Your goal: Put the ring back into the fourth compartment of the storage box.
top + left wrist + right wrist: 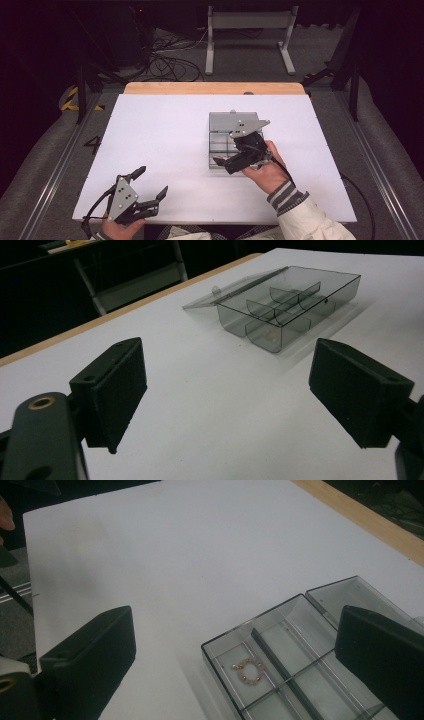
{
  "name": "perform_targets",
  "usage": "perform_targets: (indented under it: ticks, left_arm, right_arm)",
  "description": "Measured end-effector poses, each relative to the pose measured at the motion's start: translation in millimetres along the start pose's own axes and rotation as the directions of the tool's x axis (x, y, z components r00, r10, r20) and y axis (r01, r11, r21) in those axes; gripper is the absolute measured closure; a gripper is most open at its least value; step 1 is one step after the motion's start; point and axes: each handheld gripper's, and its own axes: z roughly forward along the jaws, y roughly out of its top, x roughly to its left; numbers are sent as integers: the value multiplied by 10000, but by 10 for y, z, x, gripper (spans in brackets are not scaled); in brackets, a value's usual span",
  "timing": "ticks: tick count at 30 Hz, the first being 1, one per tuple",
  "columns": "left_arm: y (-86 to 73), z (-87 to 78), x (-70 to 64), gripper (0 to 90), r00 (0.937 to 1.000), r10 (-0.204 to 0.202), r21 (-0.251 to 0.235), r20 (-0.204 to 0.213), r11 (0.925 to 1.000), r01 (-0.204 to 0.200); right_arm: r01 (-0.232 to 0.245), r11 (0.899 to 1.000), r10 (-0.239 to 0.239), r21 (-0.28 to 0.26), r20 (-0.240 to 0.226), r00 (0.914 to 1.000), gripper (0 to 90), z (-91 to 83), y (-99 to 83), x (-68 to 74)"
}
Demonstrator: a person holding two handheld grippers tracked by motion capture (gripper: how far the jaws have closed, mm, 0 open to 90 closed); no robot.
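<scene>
A small beaded bracelet [248, 672] is lying in a corner compartment of the clear plastic box [300, 630] sitting open on the white counter [160, 150]. The right gripper [235, 159] is hovering over it, jaws released; the left gripper [150, 187] is waiting near the counter's edge, also spread. The bracelet is probably light, limp and slippery, so pinching across its beads looks best

text: a dark numeral "4" [93, 145] is showing on the grey floor, left of the frame beside the white table's [160, 150] left edge | other readable labels, brands, signs: none are showing
</scene>
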Motion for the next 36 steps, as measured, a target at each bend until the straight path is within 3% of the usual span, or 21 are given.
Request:
perform_targets:
  ticks: [11, 14, 19, 36]
  left_arm:
    - [2, -1, 5, 162, 10000, -8, -32, -1, 10000, 8]
    - [6, -4, 10, 162, 9999, 137, -68, -86, 9999, -138]
    - [4, -11, 0, 162, 10000, -11, -109, -75, 9999, 10]
    - [1, -28, -11, 160, 9997, 28, -122, -228, 9999, -31]
  right_arm:
    - [73, 9987, -59, -500, 288, 9996, 32, -289, -131, -48]
    - [34, 9977, -5, -677, 437, 9990, 28, -355, -208, -75]
    - [-158, 9970, 200, -764, 549, 9983, 21, -470, -335, -135]
    - [-644, 9887, 756, -1352, 790, 9940, 2, -785, -844, -247]
